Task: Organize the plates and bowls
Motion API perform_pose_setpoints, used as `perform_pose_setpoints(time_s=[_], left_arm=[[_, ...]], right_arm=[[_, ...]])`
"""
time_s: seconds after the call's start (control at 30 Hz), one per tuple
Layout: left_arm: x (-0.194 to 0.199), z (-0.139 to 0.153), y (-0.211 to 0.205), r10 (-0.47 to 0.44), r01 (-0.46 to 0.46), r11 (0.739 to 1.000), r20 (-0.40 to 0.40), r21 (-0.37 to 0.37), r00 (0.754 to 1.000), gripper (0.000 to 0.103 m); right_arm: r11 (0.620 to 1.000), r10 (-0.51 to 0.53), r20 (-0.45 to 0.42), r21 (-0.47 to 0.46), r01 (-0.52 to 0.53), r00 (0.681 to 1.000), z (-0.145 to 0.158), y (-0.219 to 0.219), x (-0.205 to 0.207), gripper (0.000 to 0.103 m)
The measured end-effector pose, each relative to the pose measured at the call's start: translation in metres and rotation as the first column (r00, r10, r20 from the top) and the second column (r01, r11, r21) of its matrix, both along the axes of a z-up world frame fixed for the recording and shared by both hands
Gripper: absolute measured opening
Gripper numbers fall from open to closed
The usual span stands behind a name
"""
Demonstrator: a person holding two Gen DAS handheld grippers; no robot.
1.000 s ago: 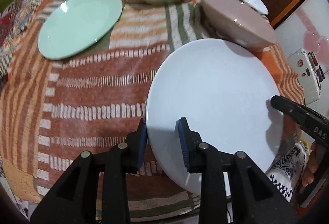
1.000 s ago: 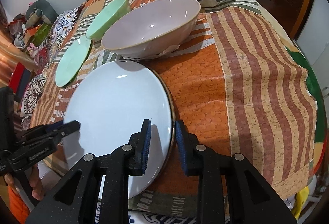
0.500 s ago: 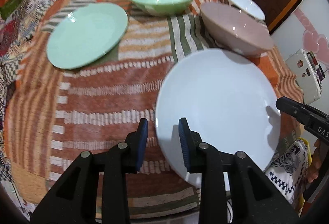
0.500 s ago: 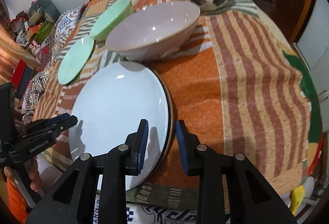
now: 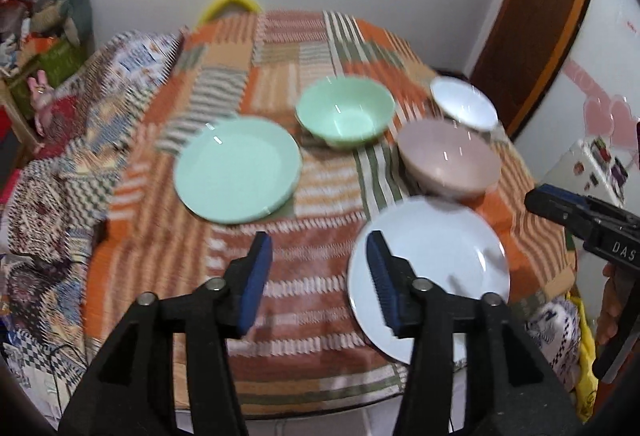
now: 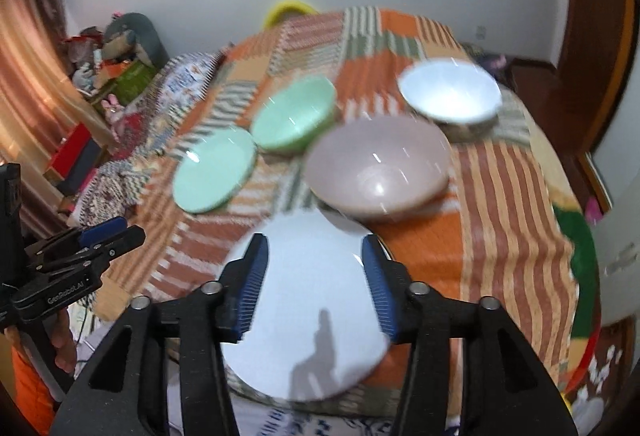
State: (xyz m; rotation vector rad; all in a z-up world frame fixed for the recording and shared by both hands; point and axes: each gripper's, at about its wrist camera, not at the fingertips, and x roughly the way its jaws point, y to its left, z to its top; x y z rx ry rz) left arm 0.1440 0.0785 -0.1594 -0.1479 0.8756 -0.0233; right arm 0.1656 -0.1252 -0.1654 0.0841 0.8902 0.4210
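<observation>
Left gripper [image 5: 318, 278]: we see its fingers [image 5: 256, 276] standing apart above the table [image 5: 320, 300], nothing between them; they have just been opening.
Right gripper [image 6: 314, 282]: fingers apart and just been opening; they hang over the white plate [image 6: 312, 300] without pressing on it.
White plate: we find it flat at the near edge of the table, its near rim past the table edge, free of both grippers.
Pink bowl [image 5: 450, 158]: upright, just behind the white plate.
White bowl [image 5: 464, 104]: upright, just behind the pink bowl.
Green bowl [image 5: 345, 112]: upright, near the middle of the table.
Green plate [image 5: 238, 170]: flat, just beside the green bowl, well apart from the white plate.
Cloth [image 5: 280, 48]: patchwork, orange and striped, covering the table.
Note: both views are blurred.
</observation>
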Motion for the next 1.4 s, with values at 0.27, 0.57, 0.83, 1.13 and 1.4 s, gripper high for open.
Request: perform_pose_setpoints(time_s=[0.27, 0.57, 0.83, 1.13, 1.4], left_arm=[[-0.002, 0.040, 0.049, 0.100, -0.108, 0.990, 0.090, 0.089, 0.991, 0.061], [0.012, 0.040, 0.094, 0.159, -0.168, 0.977, 0.080, 0.129, 0.984, 0.068], [0.049, 0.004, 0.139, 0.227, -0.224, 0.964, -0.001, 0.142, 0.974, 0.070], [0.097, -0.069, 0.168, 0.232, -0.227, 0.972, -0.155, 0.053, 0.960, 0.070], [0.139, -0.109, 0.169, 0.164, -0.164, 0.986, -0.196, 0.015, 0.967, 0.069]], right_arm=[[0.994, 0.103, 0.075, 0.032, -0.106, 0.992, 0.026, 0.045, 0.016, 0.048], [0.980, 0.182, 0.068, 0.064, -0.186, 0.981, 0.021, 0.092, 0.049, 0.048], [0.967, 0.251, -0.046, 0.055, -0.248, 0.967, -0.020, 0.142, 0.085, 0.048], [0.962, 0.267, -0.201, 0.004, -0.272, 0.943, -0.084, 0.171, 0.113, 0.048], [0.964, 0.254, -0.253, -0.009, -0.265, 0.934, -0.104, 0.179, 0.139, 0.048]])
